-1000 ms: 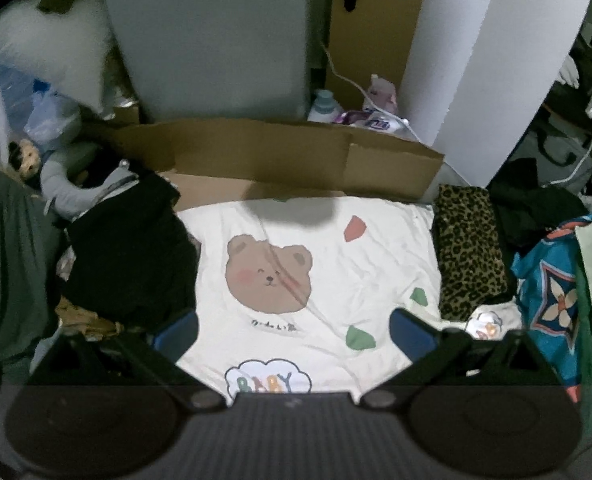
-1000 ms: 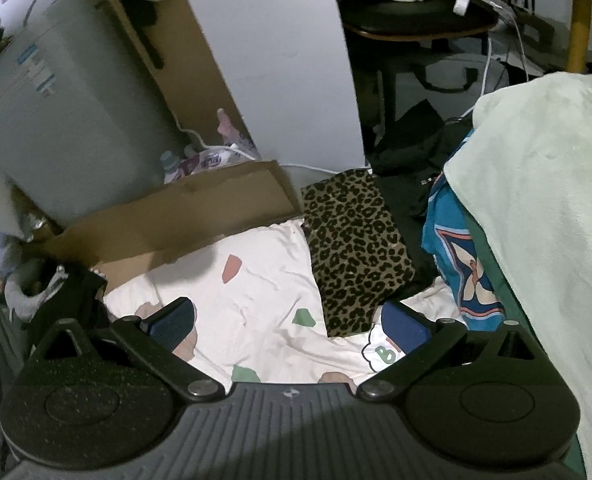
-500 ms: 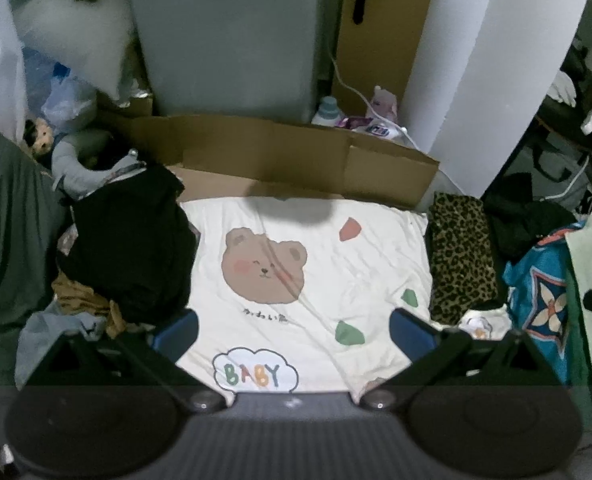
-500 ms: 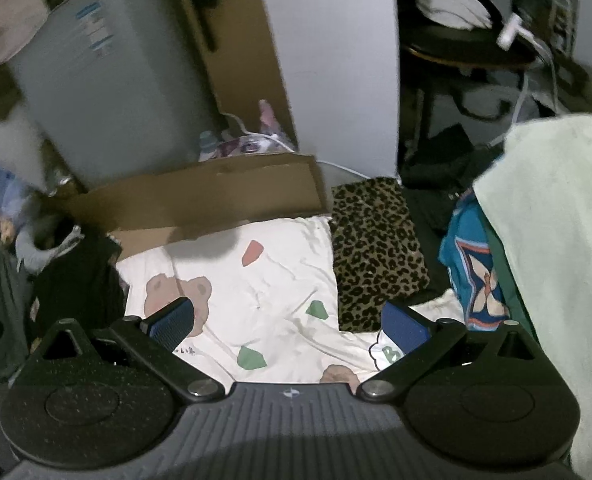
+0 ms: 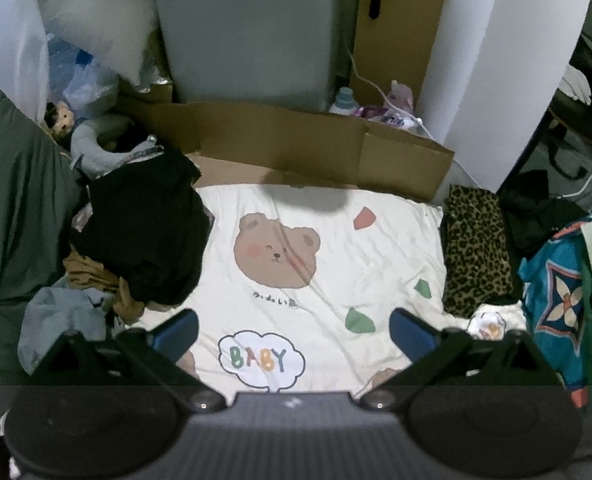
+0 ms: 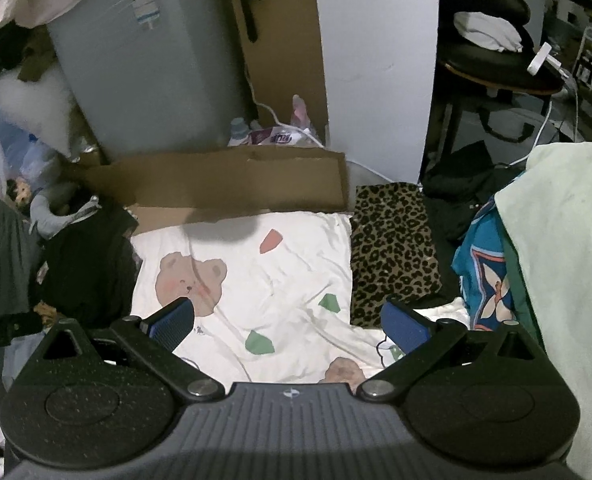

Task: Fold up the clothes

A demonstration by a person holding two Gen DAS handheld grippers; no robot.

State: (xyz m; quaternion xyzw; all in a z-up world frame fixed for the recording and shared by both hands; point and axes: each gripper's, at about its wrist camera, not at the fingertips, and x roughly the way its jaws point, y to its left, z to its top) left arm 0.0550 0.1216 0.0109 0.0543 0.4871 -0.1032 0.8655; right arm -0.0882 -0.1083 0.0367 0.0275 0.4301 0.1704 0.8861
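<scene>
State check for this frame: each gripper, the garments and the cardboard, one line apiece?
Left gripper: open, empty, above the sheet.
Right gripper: open, empty.
Bear sheet: spread flat, creased.
Leopard cloth: folded, beside the sheet.
Black garment: heaped, unfolded.
Cardboard: flattened, propped behind the sheet.
</scene>
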